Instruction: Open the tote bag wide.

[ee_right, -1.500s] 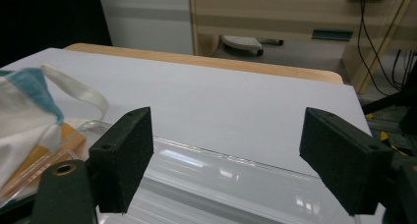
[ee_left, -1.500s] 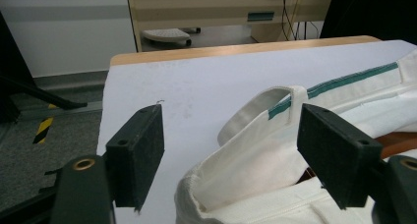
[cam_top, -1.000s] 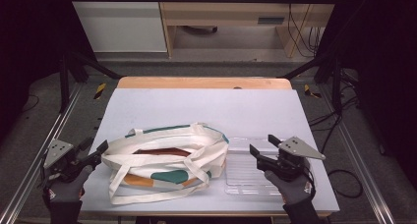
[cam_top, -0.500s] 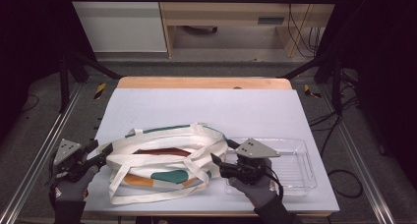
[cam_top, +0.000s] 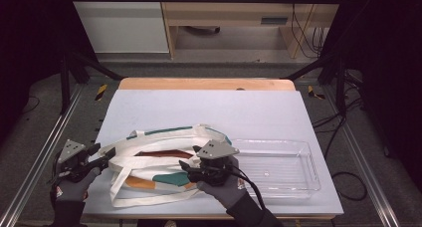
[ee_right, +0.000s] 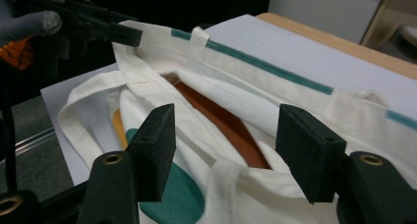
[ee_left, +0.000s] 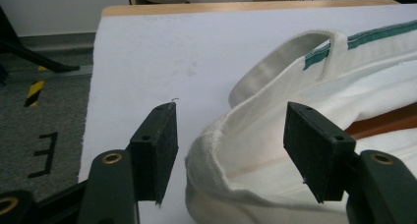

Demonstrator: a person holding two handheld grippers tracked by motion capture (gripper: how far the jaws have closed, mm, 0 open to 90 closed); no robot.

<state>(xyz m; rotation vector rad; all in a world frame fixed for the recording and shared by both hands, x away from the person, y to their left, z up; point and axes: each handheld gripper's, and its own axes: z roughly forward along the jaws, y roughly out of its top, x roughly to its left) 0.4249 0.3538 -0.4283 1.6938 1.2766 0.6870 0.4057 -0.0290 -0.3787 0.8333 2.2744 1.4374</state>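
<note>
High view | one tote bag [cam_top: 164, 160] | one clear tray [cam_top: 278, 167] | both hand-held grippers spread: left hand-held gripper [cam_top: 107, 155], right hand-held gripper [cam_top: 185, 170], perhaps touching bag

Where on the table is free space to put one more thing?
Free: the far half of the table, beyond the bag and tray. The tray is empty too. Crowded: the near left, with the bag and both grippers.

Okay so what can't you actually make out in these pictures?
- Inside of the tote bag: its folded cloth and straps hide it in every view.
- Bag's printed design: cut off by folds in the right gripper view.
- Near-left corner of the clear tray: behind the right gripper in the high view.
</note>
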